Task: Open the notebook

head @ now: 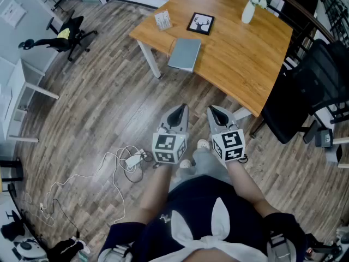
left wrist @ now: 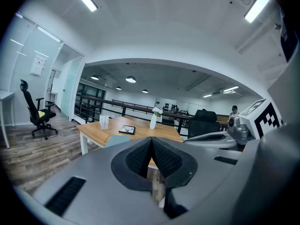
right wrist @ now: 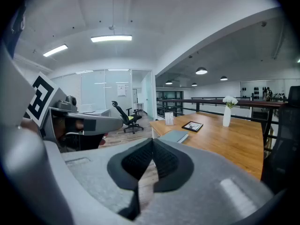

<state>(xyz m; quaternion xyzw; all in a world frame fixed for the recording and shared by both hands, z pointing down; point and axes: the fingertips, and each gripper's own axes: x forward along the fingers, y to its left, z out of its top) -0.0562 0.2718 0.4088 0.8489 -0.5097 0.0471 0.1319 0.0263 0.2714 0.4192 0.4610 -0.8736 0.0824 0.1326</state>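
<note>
Both handheld grippers are held side by side over the wood floor, short of the table [head: 240, 59]. The left gripper [head: 180, 109] is seen with its jaws pressed together and nothing between them. The right gripper [head: 213, 111] is likewise closed on nothing.

One notebook [head: 185, 54], grey-blue and closed, lies flat at the near-left edge of the table, well apart from both grippers. In the left gripper view only a corner of it [left wrist: 114, 139] shows; the rest is hidden behind the gripper's own body. It is seen more fully in the right gripper view [right wrist: 174, 136].

Three other items are counted on the tabletop:
- one black picture frame [head: 200, 24]
- one white vase [head: 248, 12] with white flowers
- one small clear stand [head: 162, 19], whose print is too small to read

The table's far right side is cut off behind a black office chair [head: 308, 89]. A second office chair [head: 66, 36] stands far left.

White cables [head: 112, 168] trail across the floor at the left, and their ends are lost toward the picture's edge. The person's legs are largely covered by the two marker cubes, so only two shoe tips [head: 203, 144] show. A distant figure [left wrist: 233, 109] in the left gripper view is too small to make out.
</note>
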